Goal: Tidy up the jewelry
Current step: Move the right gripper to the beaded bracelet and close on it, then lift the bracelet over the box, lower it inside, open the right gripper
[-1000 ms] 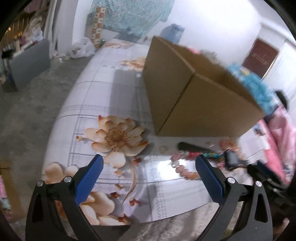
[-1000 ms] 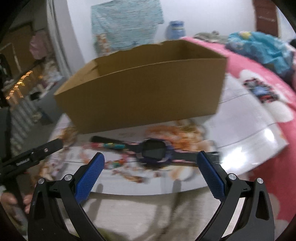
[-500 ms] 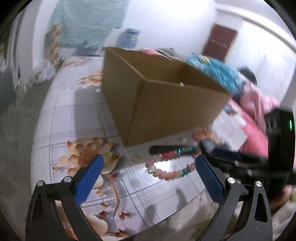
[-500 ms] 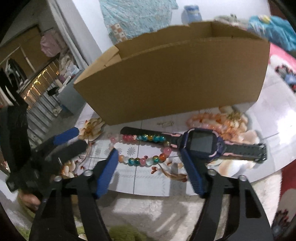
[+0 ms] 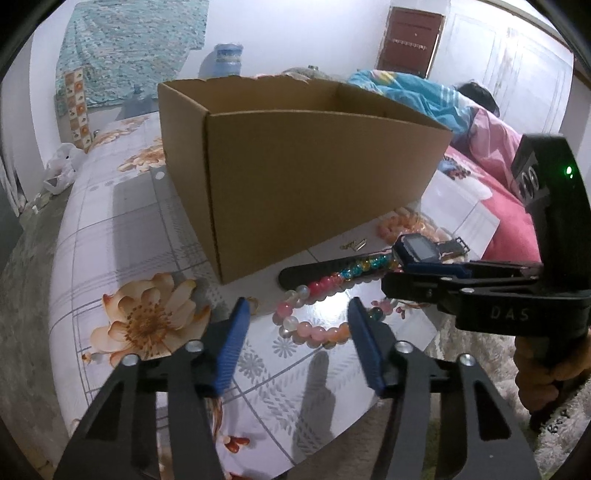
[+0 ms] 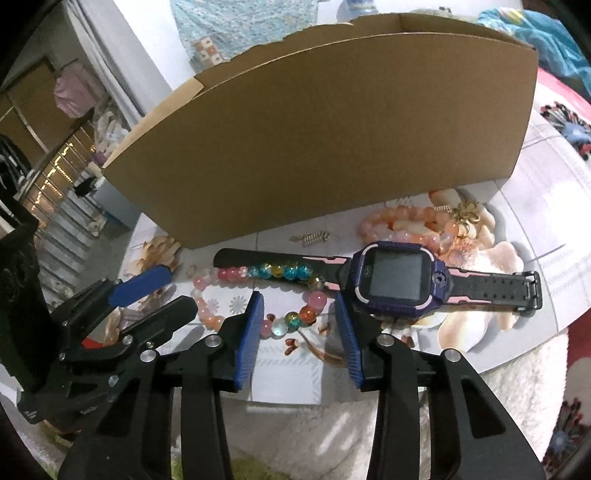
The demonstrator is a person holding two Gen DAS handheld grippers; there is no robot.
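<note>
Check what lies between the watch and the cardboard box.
In the right wrist view, a small gold chain piece lies on the bare tablecloth between the watch and the cardboard box.

White walls (image 5: 295, 33), dark red door (image 5: 410, 40)

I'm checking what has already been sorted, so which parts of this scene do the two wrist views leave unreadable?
- Floor of the cardboard box: hidden in both views by its own front wall, so its contents are unknown.
- Small metal piece by the box: too small to identify.
- Bead bracelet, near arc: partly covered by the right gripper fingers, whose jaws are closing.
- Orange bead bracelet: in the left wrist view, partly behind the watch.
</note>
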